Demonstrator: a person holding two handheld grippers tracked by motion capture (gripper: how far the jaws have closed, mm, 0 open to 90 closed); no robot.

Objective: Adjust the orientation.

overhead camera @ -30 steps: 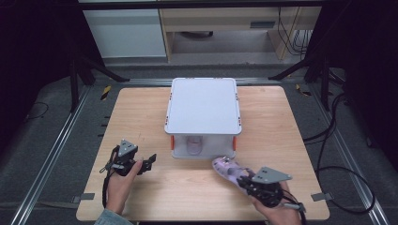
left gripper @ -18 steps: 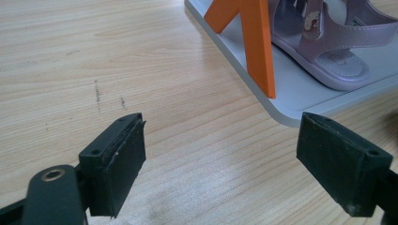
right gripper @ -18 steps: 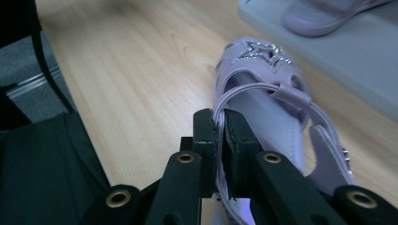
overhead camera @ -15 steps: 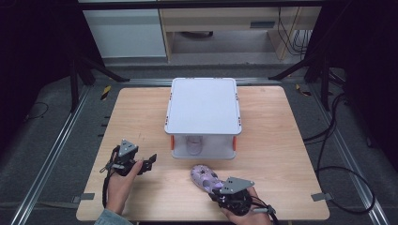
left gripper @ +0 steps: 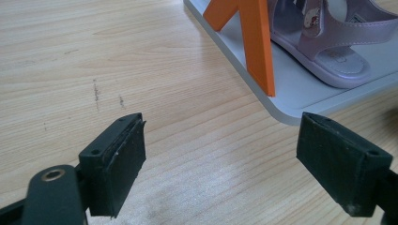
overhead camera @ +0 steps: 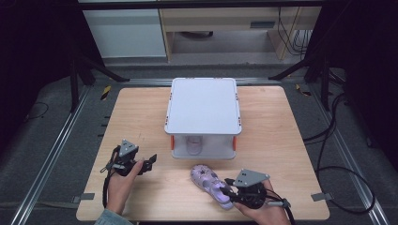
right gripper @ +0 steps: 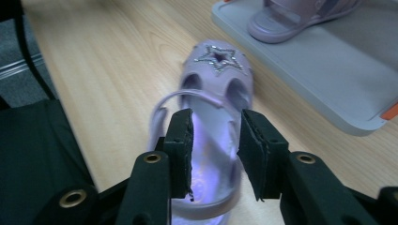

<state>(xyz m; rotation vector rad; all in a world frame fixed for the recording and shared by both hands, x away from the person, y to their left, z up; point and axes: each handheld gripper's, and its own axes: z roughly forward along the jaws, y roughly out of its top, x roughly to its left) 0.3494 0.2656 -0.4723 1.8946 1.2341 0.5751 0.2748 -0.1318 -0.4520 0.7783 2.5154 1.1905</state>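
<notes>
A lilac child's sandal (overhead camera: 208,180) with a star on its toe lies on the wooden table (overhead camera: 141,117), in front of the white two-level rack (overhead camera: 202,101). My right gripper (overhead camera: 230,188) is shut on the sandal's heel end, toe pointing towards the rack; in the right gripper view the jaws (right gripper: 216,154) stand narrowly apart over the sandal (right gripper: 218,79). A matching sandal (overhead camera: 194,144) sits on the rack's lower shelf (left gripper: 300,93), beside an orange post (left gripper: 258,42). My left gripper (overhead camera: 151,161) rests open at the front left, with bare wood between its jaws (left gripper: 220,164).
The rack stands mid-table on orange posts. Bare wood stretches to its left and right. The table's front edge lies just behind both hands. Cables (overhead camera: 338,173) trail on the dark floor to the right, and a low cabinet (overhead camera: 211,28) stands beyond the table.
My right gripper has carried the sandal leftwards along the front of the table to a spot before the rack. The left gripper has stayed put.
</notes>
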